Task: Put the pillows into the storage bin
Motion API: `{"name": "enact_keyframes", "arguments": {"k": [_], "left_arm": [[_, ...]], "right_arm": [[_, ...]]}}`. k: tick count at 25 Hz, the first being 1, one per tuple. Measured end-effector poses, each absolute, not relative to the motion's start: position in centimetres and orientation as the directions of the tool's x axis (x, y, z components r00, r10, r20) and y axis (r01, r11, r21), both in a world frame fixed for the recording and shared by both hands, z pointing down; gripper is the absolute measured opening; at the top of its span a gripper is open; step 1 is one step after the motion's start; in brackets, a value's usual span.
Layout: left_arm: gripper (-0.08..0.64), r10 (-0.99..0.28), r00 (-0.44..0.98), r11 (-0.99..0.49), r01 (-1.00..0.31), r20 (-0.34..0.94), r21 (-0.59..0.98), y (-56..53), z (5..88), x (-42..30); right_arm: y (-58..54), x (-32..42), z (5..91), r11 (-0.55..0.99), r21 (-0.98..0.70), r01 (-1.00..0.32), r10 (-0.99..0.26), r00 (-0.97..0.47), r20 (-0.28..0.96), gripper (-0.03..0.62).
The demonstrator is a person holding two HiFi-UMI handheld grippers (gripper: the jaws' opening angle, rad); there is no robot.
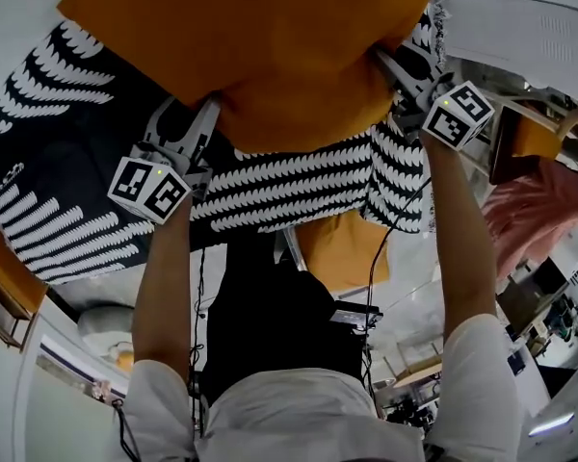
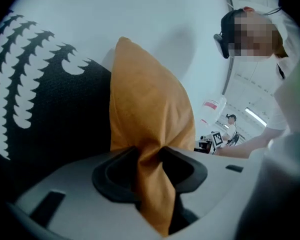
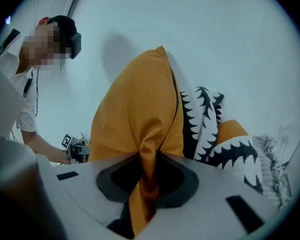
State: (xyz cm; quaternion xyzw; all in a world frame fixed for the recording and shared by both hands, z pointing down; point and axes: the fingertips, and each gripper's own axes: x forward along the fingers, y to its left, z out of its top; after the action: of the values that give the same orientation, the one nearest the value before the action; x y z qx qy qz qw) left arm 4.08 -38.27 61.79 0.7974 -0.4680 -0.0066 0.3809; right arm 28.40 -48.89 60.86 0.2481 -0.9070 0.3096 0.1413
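At opposite sides, I had left claw (image 2: pixel 149 156) and right claw (image 3: pixel 147 161) clenched on the pillow (image 1: pixel 270 56); soft, light, likely floppy, so bunched edge fabric seemed a good hold.

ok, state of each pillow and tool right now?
Orange fabric pillow, pinched at two edges, one per tool.
Black-and-white patterned pillow, ungripped, partly covered by the orange one.
Left tool, shut on the orange pillow.
Right tool, shut on the orange pillow.

Bright even light, fisheye edges, dark vignette
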Motion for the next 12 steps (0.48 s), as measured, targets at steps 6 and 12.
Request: {"name": "enact_keyframes", "arguments": {"k": [6, 12], "left_arm": [[0.087, -0.744, 0.574, -0.333, -0.762, 0.341, 0.555, -35.8, 59.2, 5.5], [0.078, -0.751, 0.579, -0.375, -0.77, 0.319, 0.515, -30.4, 51.2, 5.7]], "right_arm": [[-45.6, 29.9, 58.6, 0.672, -0.486, -0.559, -0.433, -0.829, 0.354, 0.067], [-39.5, 30.5, 50.2, 0.675, -0.464, -0.573, -0.492, -0.819, 0.295, 0.067]]}}
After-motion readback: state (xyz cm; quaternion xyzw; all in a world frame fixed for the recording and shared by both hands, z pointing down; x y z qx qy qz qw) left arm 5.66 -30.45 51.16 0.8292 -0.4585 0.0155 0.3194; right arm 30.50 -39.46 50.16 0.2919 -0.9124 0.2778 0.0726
